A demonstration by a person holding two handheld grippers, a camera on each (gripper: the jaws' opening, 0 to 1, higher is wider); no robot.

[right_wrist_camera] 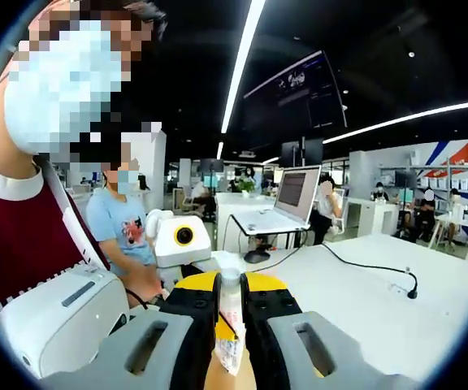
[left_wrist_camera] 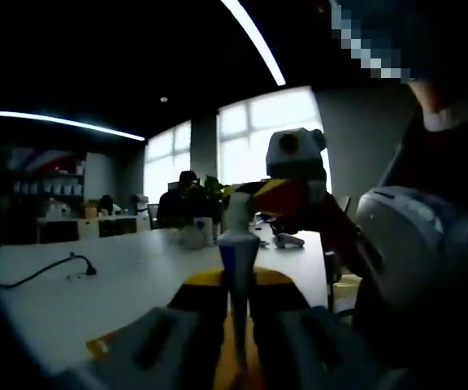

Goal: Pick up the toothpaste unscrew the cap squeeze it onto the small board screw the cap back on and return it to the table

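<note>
The toothpaste tube [left_wrist_camera: 238, 252] stands upright between my left gripper's [left_wrist_camera: 238, 284] jaws, which are shut on its body. Its white cap [left_wrist_camera: 240, 207] points away from the camera, above the table. My right gripper [left_wrist_camera: 260, 193] reaches in from the right, its red and yellow jaw tips against the cap. In the right gripper view, the white cap [right_wrist_camera: 230, 284] and a printed stretch of the tube [right_wrist_camera: 232, 345] sit pinched between my right gripper's [right_wrist_camera: 230, 296] jaws. My left gripper's white body [right_wrist_camera: 181, 240] shows just behind and to the left.
A long white table [left_wrist_camera: 120, 284] runs below, with a black cable [left_wrist_camera: 51, 272] lying across it. An open laptop [right_wrist_camera: 289, 199] stands further back. A seated person in a blue shirt [right_wrist_camera: 119, 231] is close on the left, and more people sit at distant desks.
</note>
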